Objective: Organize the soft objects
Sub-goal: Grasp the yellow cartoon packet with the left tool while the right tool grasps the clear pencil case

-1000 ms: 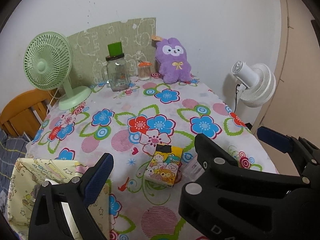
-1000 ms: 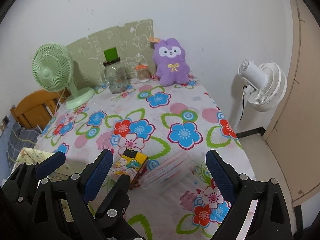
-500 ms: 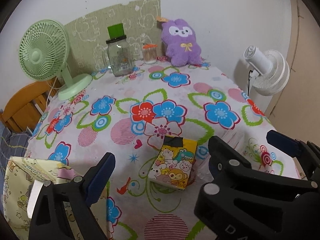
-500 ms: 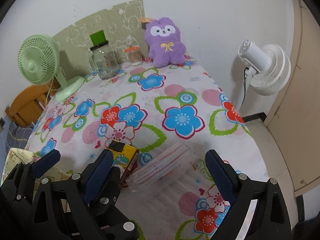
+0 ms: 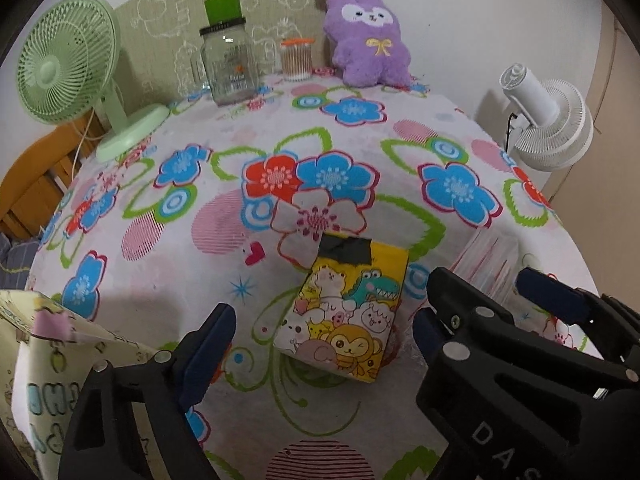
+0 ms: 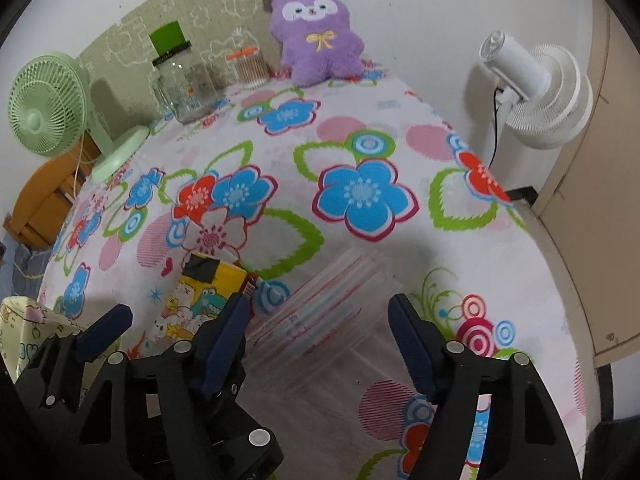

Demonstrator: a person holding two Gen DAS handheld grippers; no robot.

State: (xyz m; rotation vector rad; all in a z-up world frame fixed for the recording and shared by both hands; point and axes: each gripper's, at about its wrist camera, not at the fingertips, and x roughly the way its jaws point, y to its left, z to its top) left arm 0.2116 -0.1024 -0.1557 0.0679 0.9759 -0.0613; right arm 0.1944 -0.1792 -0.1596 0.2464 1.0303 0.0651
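A yellow cartoon-print packet (image 5: 348, 316) lies on the floral tablecloth (image 5: 200, 240), between the open jaws of my left gripper (image 5: 320, 344). It also shows in the right wrist view (image 6: 200, 300). A stack of clear plastic bags with red stripes (image 6: 320, 320) lies just right of it, between the open jaws of my right gripper (image 6: 320, 336). A purple plush rabbit (image 5: 368, 44) sits upright at the table's far edge against the wall, also in the right wrist view (image 6: 316, 32). Both grippers are empty and low over the table's near edge.
A green desk fan (image 5: 68, 72) stands at the far left. A glass jar with a green lid (image 5: 228, 64) and a cotton-swab pot (image 5: 296, 60) stand at the back. A white floor fan (image 6: 536, 96) is off the right edge. A patterned paper bag (image 5: 48, 380) is near left.
Both grippers have moved forward and down toward the table. The yellow packet and the clear bags now sit between their jaws. Nothing on the table has moved.
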